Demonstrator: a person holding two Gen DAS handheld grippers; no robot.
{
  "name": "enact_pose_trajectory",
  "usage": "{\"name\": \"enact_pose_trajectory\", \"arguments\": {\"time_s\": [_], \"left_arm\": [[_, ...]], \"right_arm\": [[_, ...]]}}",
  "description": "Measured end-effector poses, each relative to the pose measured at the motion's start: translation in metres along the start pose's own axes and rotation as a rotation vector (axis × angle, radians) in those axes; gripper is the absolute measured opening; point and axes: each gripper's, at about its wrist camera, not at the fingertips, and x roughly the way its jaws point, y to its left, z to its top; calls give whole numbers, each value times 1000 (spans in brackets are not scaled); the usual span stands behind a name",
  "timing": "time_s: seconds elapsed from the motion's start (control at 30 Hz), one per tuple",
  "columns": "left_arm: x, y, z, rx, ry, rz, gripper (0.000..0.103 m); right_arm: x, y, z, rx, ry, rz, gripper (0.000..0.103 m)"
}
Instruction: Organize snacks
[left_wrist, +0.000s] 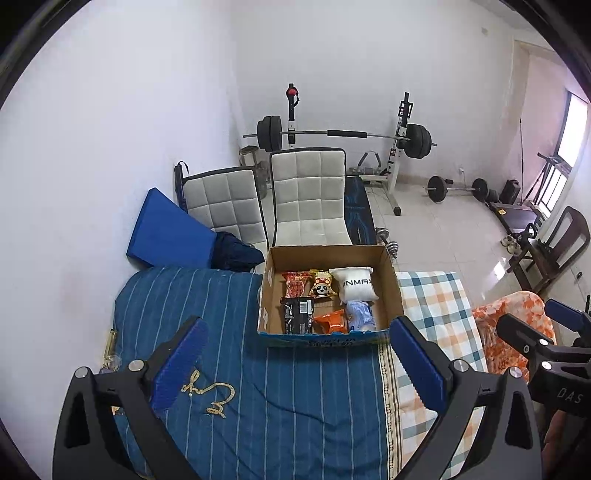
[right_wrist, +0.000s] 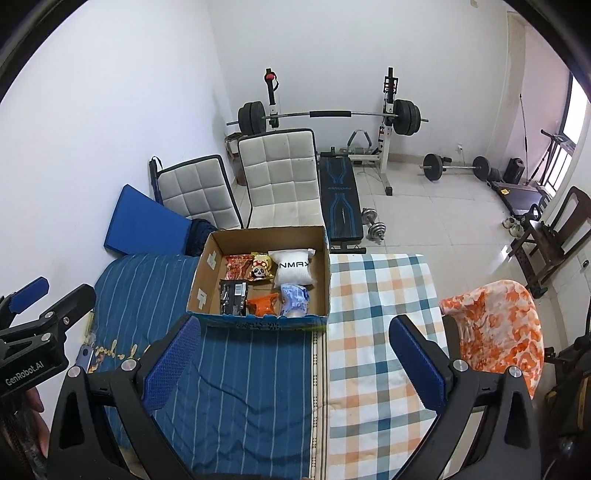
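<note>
An open cardboard box (left_wrist: 392, 284) (right_wrist: 210, 251) rests on the bed and holds several snack packs: a white pack (left_wrist: 355, 286) (right_wrist: 294, 269), a panda pack (left_wrist: 322, 284) (right_wrist: 261, 268), a red pack (left_wrist: 295, 283) (right_wrist: 235, 266), a black pack (left_wrist: 298, 315) (right_wrist: 232, 296), an orange pack (left_wrist: 330, 320) (right_wrist: 263, 304) and a pale blue pack (left_wrist: 360, 314) (right_wrist: 294, 298). My left gripper (left_wrist: 295, 360) is open above the blue striped bedding (left_wrist: 258, 398), short of the box. My right gripper (right_wrist: 295, 360) is open and empty over the bed, also nearer than the box.
A checked sheet (right_wrist: 376, 332) covers the bed's right half; an orange patterned cloth (right_wrist: 498, 325) lies at its right edge. Two white padded chairs (right_wrist: 280, 177), a blue mat (right_wrist: 144, 225), a weight bench (right_wrist: 341, 199), a barbell rack (right_wrist: 328, 114) and dumbbells (right_wrist: 373, 225) stand beyond.
</note>
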Motion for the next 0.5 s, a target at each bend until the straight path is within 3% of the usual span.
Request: {"name": "enact_pose_trajectory", "arguments": {"time_s": [0.5], "left_arm": [[2,-4,-4,-6,4,11,102]], "right_arm": [[-3,4,4,-13,-20,-27,103]]}}
